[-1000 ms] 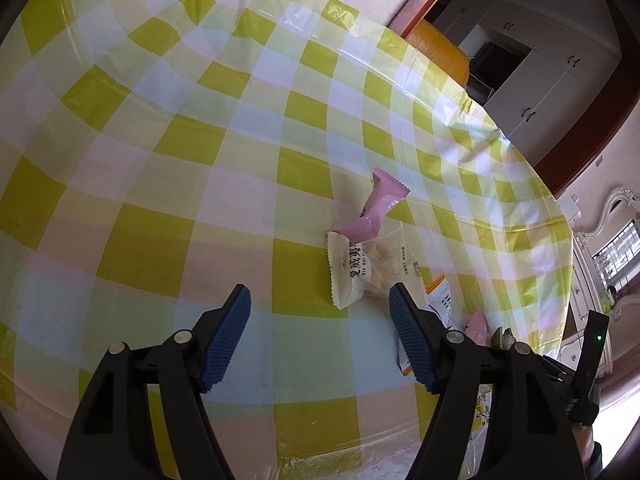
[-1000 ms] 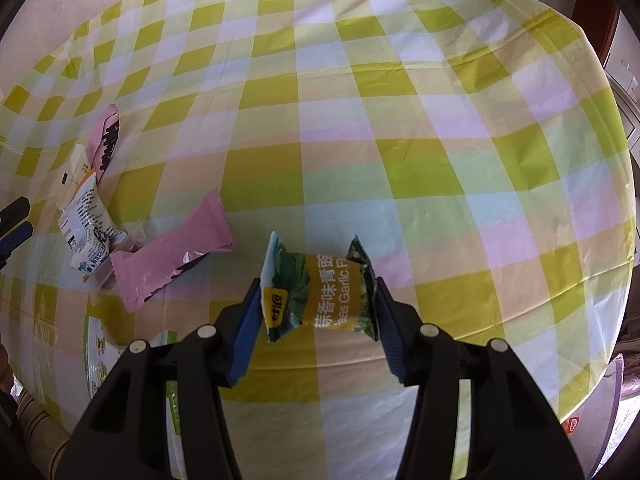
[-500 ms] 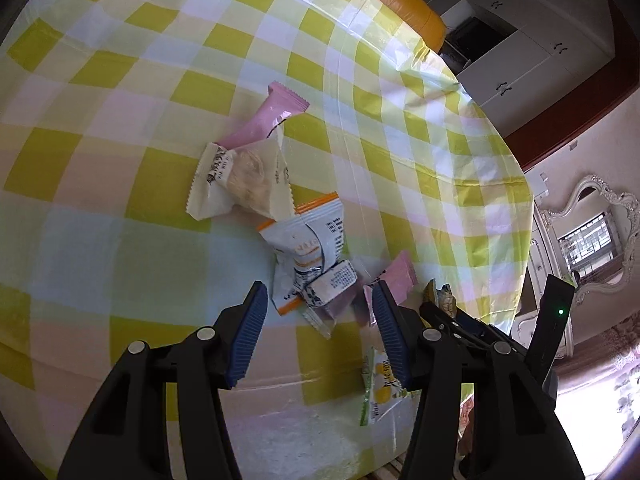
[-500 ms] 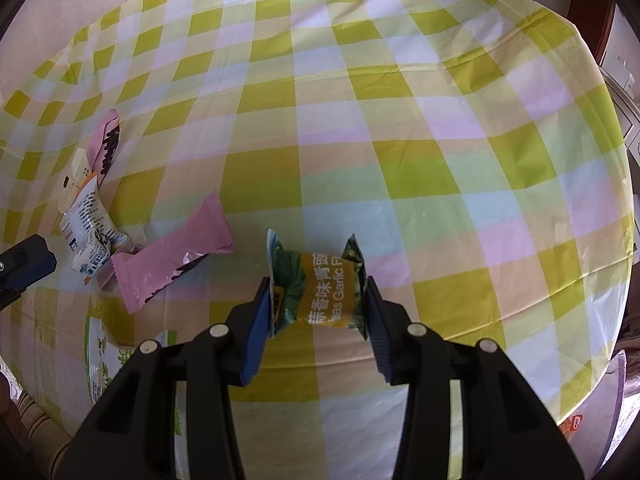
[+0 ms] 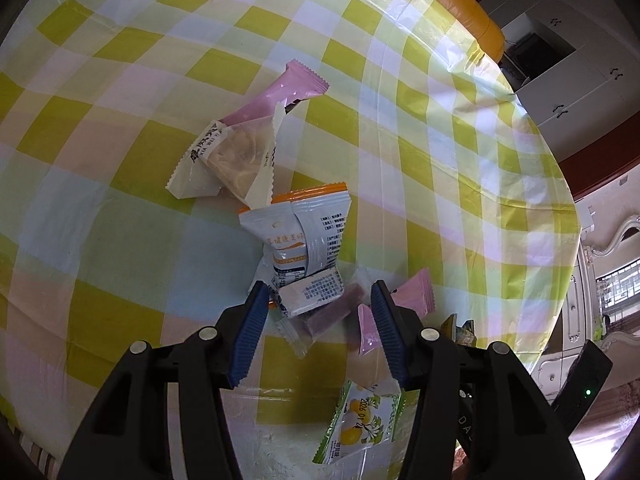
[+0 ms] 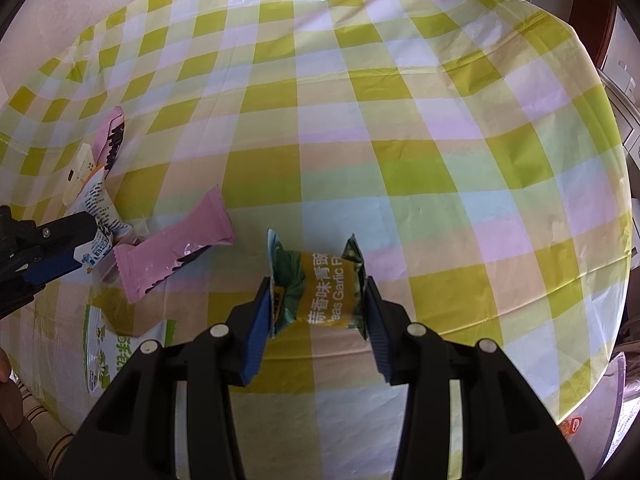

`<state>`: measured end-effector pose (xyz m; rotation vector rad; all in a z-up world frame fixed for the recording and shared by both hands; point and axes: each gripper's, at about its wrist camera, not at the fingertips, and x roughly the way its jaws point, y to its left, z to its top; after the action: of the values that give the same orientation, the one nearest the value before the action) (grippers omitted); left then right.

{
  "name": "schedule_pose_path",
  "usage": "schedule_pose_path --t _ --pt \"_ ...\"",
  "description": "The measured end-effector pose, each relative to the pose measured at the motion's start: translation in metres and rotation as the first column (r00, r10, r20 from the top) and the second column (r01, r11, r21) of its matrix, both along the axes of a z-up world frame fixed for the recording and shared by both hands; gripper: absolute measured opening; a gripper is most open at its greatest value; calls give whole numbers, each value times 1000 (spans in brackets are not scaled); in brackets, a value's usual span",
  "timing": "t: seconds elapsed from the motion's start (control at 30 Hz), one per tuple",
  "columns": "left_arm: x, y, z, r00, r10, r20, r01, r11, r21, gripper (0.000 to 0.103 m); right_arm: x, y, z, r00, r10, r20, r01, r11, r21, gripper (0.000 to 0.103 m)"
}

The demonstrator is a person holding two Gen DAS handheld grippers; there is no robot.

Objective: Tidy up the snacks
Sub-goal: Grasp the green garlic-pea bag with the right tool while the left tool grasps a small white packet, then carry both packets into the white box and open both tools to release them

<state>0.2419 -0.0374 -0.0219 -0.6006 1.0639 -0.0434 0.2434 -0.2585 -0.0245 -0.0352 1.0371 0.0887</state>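
- While the right gripper (image 6: 318, 304) pinches a green-and-orange garlic pea packet (image 6: 320, 290) by its two crimped ends, the packet sits between the blue pads just above the checked tablecloth (image 6: 360, 120).
- Just left of that packet lies a pink wrapper bar (image 6: 172, 250), flat on the cloth and apart from the pads.
- Over on the left side, the left gripper (image 5: 316, 312) stands part-way open, its pads either side of a small white sachet (image 5: 312, 294) and a clear-wrapped purple sweet (image 5: 332, 314); whether the pads touch them I cannot tell.
- Beyond the sachet lies a white-and-orange snack pouch (image 5: 300, 236), and past that a cream biscuit packet (image 5: 230, 160) overlapping a second pink bar (image 5: 276, 96).
- Near the table edge rests a green-and-white lemon packet (image 5: 360, 428), partly under the left gripper's right finger.
- At the far right, a white cabinet (image 5: 576, 84) stands beyond the table.
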Motion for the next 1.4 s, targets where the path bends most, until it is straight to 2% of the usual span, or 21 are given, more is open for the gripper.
schedule_pose_path --t 0.03,0.07,0.1,0.33,0.57,0.73,0.87,1.0,1.13,1.23,1.4 --pt "1 -2 -1 1000 0 -6 0 1000 16 47 -1 0 0 1000 3 2 -3 1000 2 44" --pt "2 -3 -3 1000 -2 -12 2 1000 31 36 -2 0 1 1000 4 4 -4 1000 7 44" --pt "2 -1 -6 1000 3 -15 -3 1000 19 35 -2 -2 1 1000 1 5 -1 1000 14 44" --pt "-9 7 -4 1000 3 8 -3 1000 -10 34 -4 -6 3 1000 -10 10 10 999 46 44" --pt "-25 10 12 997 5 76 -4 1000 -4 34 -10 -9 9 1000 -20 20 19 998 58 44" --pt "-29 -5 26 992 -56 116 58 998 -15 34 -17 -15 18 999 -33 35 32 998 53 44" --pt "-32 -35 34 977 -168 133 171 985 -12 34 -25 -31 27 997 -59 40 57 996 64 44" --pt "-37 -81 42 924 -351 151 353 936 12 34 -39 -63 36 993 -110 48 107 992 66 44" --pt "-47 -126 48 843 -513 159 514 857 42 34 -60 -108 42 982 -181 51 178 983 47 44" --pt "-56 -159 51 776 -612 152 609 790 73 34 -77 -146 43 968 -248 49 247 969 26 44" --pt "-74 -212 48 652 -749 119 739 663 122 34 -108 -198 36 939 -341 35 341 940 -4 44"
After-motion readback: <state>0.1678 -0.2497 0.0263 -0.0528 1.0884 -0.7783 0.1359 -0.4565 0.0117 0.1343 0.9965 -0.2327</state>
